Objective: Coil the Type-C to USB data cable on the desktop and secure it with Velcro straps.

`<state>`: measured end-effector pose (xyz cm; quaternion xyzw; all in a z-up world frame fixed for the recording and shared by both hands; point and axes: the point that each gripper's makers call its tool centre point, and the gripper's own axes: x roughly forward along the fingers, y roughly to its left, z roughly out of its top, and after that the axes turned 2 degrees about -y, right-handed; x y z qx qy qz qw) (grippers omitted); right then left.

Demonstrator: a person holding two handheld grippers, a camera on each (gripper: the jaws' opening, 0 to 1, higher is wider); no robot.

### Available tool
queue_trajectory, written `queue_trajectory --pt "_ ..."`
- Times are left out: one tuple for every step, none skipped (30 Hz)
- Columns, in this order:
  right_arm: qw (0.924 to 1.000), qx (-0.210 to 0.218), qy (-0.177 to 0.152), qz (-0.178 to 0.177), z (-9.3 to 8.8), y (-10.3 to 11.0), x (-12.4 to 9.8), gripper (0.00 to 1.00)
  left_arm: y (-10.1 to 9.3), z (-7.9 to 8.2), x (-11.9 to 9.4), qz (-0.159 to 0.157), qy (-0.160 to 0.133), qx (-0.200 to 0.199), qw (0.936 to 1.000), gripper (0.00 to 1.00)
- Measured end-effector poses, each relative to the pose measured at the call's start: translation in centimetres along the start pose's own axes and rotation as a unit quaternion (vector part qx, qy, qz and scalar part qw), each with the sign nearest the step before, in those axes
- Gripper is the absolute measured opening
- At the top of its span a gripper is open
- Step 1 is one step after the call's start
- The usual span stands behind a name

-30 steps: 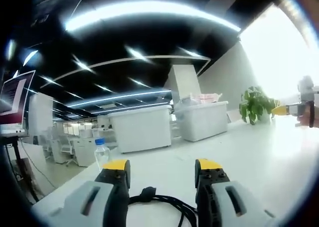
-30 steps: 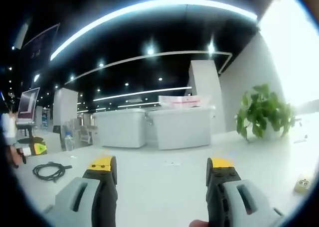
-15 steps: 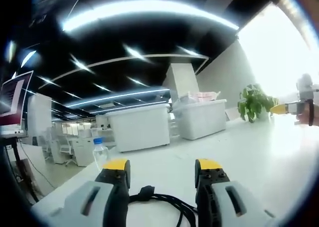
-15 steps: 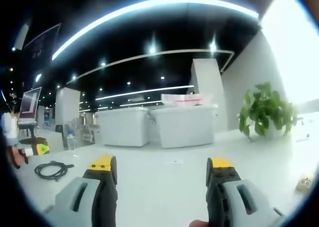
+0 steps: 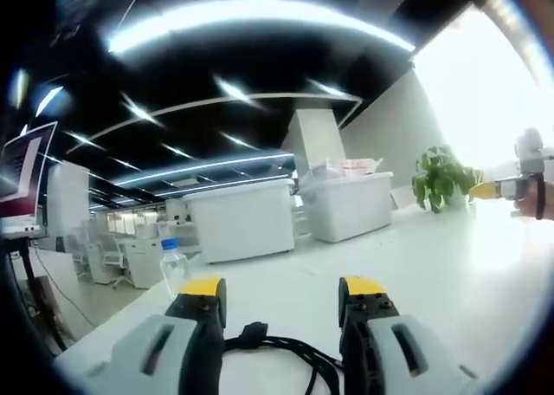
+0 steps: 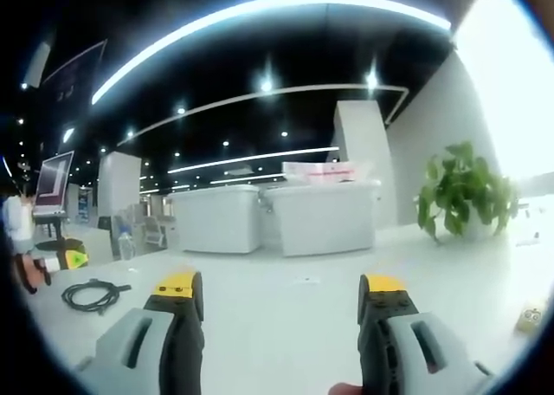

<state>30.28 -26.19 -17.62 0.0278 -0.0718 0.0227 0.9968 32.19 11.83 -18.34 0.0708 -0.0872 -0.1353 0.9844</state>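
Observation:
A black data cable [image 5: 277, 353] lies loosely looped on the white desktop [image 5: 450, 274], right between the jaws of my left gripper [image 5: 281, 295], which is open and just above it. In the right gripper view the same cable [image 6: 91, 294] shows as a small coil far to the left, with the left gripper's yellow tip [image 6: 71, 258] beside it. My right gripper [image 6: 281, 289] is open over bare desktop with nothing between its jaws. Its yellow tip [image 5: 486, 190] appears at the far right of the left gripper view.
A water bottle [image 5: 176, 265] stands at the desk's left edge. Two white bins [image 5: 294, 215] sit at the back and a potted plant [image 6: 463, 196] at the back right. A small yellow item [image 6: 530, 317] lies at the right. A monitor [image 5: 22, 170] stands at the left.
Both views have shifted only slightly. The cable and both grippers keep their places.

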Motion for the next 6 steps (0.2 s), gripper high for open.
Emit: queue_trajectory --pt "1.0000 0.000 0.000 0.000 0.00 0.01 0.00 0.72 -0.01 -0.01 0.00 0.000 0.000 0.000 1.0000 0.53" --pt "1.0000 0.000 0.000 0.000 -0.02 -0.01 0.00 0.72 -0.02 -0.04 0.00 0.000 0.001 0.001 1.0000 0.53" --pt "1.0000 0.000 0.001 0.000 -0.04 -0.02 0.00 0.71 -0.04 -0.06 0.00 0.000 0.001 0.001 1.0000 0.53" --pt "1.0000 0.001 0.001 0.000 -0.05 -0.04 0.01 0.71 -0.07 -0.10 0.00 -0.001 0.002 0.001 1.0000 0.53" --pt "1.0000 0.001 0.001 0.000 -0.05 -0.03 0.01 0.71 -0.10 -0.11 0.00 -0.001 0.002 0.001 1.0000 0.53" --pt "1.0000 0.001 0.001 0.001 -0.04 -0.02 0.01 0.71 -0.12 -0.12 0.00 -0.002 0.002 0.001 1.0000 0.53"
